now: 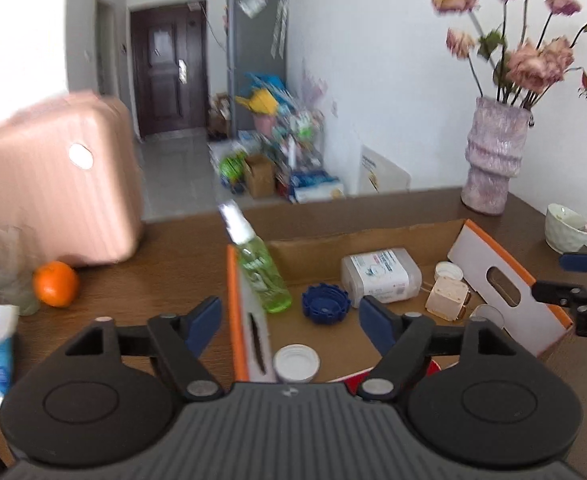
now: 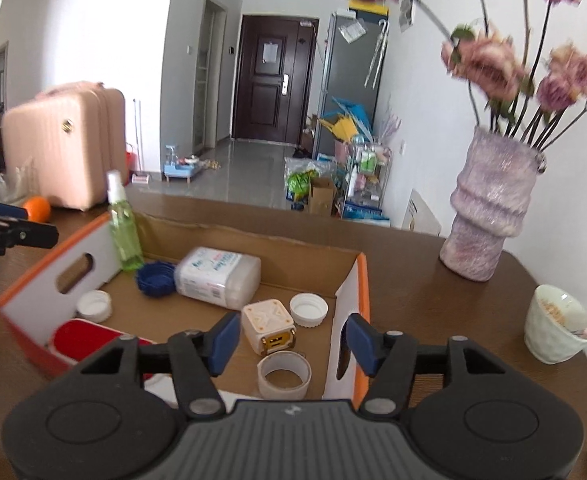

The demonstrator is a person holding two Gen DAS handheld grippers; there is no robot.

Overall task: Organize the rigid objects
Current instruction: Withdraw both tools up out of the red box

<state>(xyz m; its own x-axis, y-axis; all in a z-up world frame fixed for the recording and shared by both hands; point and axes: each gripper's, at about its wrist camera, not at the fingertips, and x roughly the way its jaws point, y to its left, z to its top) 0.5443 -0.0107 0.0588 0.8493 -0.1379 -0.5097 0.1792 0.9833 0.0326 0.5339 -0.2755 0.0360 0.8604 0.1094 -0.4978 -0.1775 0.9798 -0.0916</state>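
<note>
Cardboard box (image 2: 145, 224) with orange-edged white end flaps sits on the brown table (image 2: 413, 280), already holding most of the hard items: a green spray bottle (image 2: 123, 236) leaning in the far left corner, a blue cap (image 2: 155, 278), a clear plastic case (image 2: 217, 276), two white lids (image 2: 308, 309), a cream cube-shaped gadget (image 2: 269, 330), a roll of tape (image 2: 283, 378) and something red (image 2: 89, 340) at the near left.

I hold both tools above it with nothing in them. My left gripper (image 1: 291, 322) has its fingers spread wide over the left flap; my right gripper (image 2: 291, 344) is equally wide over the right flap, the cube between its tips in view.

As I judge it, the sorting is nearly done, and the orange (image 1: 55, 283) left of the box is the likeliest stray. For a clean grasp I would come down with the fingers straddling it evenly, close gently, and lift clear of the flap before lowering.

A purple vase (image 2: 493, 216) of dried flowers and a pale cup (image 2: 555, 326) stand to the right. Beyond the table: a pink suitcase (image 2: 61, 144), a dark door (image 2: 273, 80), a grey fridge (image 2: 349, 80) and cluttered floor.
</note>
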